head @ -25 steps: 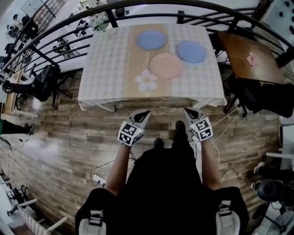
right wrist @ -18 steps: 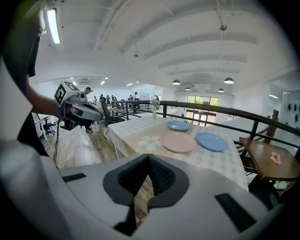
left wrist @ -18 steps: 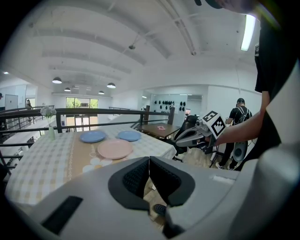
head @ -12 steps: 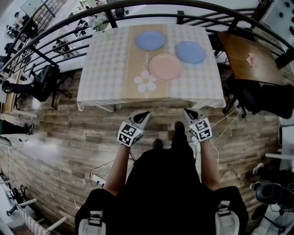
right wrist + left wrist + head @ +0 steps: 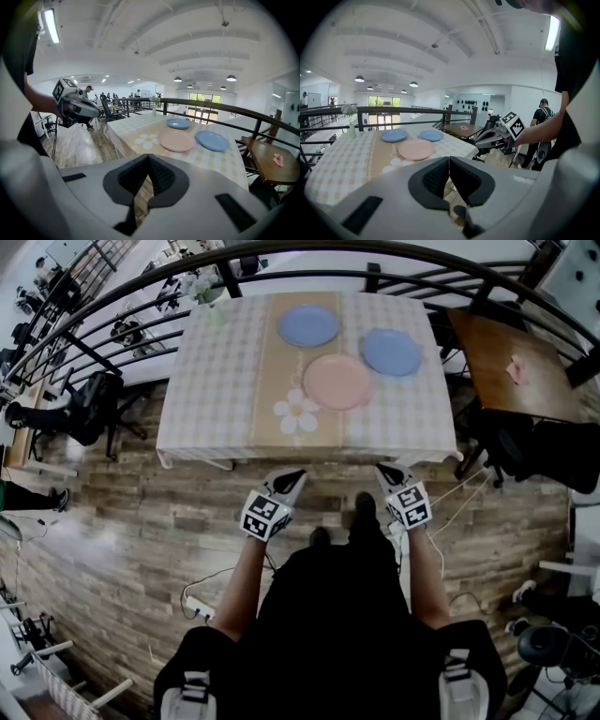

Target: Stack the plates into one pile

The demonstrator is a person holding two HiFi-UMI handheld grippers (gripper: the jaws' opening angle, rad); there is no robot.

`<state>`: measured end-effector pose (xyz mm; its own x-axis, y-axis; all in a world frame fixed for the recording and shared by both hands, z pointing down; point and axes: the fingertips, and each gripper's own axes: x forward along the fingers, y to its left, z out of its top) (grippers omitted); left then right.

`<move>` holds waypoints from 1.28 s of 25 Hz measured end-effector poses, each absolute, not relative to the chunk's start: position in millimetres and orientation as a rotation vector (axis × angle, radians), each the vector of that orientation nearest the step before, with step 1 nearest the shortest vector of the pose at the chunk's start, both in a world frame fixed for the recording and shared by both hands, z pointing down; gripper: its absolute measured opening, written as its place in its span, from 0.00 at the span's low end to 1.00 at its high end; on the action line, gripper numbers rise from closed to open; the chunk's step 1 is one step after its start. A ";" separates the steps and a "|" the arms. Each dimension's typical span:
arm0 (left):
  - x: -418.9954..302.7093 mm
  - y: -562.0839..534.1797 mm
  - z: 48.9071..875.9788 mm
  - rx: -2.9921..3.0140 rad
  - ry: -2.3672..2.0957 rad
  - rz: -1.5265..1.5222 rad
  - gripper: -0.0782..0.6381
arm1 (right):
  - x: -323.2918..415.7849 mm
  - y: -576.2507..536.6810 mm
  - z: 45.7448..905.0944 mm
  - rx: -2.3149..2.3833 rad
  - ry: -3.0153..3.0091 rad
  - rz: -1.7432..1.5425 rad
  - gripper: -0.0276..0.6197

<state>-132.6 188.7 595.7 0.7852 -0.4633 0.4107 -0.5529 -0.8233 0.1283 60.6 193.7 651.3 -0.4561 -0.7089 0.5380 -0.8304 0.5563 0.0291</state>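
The left gripper (image 5: 292, 474) and right gripper (image 5: 386, 468), both clenched empty, hang short of the table (image 5: 220, 381). On it lie 3 separate plates: pink plate (image 5: 337, 382), blue plate (image 5: 308, 325) at its 11 o'clock, second blue plate (image 5: 391, 352) at 2 o'clock.

A wood-plank floor (image 5: 122, 512) runs under a square table (image 5: 220, 381) covered with a pale checked cloth and a beige runner (image 5: 272, 371) printed with a daisy. Behind it curves a black metal railing (image 5: 393, 110), with a lower level visible beyond. A bare brown wooden side table (image 5: 511, 367) stands just right of the table, and a black office chair (image 5: 94, 404) is on its left. The white vaulted ceiling (image 5: 408, 47) carries round pendant lamps (image 5: 359, 78) and a strip light (image 5: 552, 32). Daylight enters through far glazed doors (image 5: 384, 101). A white power strip (image 5: 197, 607) lies on the floor.
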 end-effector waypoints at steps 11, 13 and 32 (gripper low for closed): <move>-117.4 157.2 593.8 2.696 -0.848 0.529 0.11 | 76.2 152.5 650.1 1.182 -2.305 0.319 0.04; -114.4 149.1 592.5 2.689 -0.864 0.526 0.11 | 79.3 141.5 648.3 1.171 -2.310 0.318 0.04; -80.9 94.2 593.6 2.558 -1.088 0.534 0.11 | 105.3 58.2 658.6 0.911 -2.388 0.282 0.04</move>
<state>-80.9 94.2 593.6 0.6419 -0.6206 0.4504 -0.7359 -0.6636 0.1344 105.3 58.2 658.6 -0.6107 -0.5469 0.5726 -0.6654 0.7465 0.0033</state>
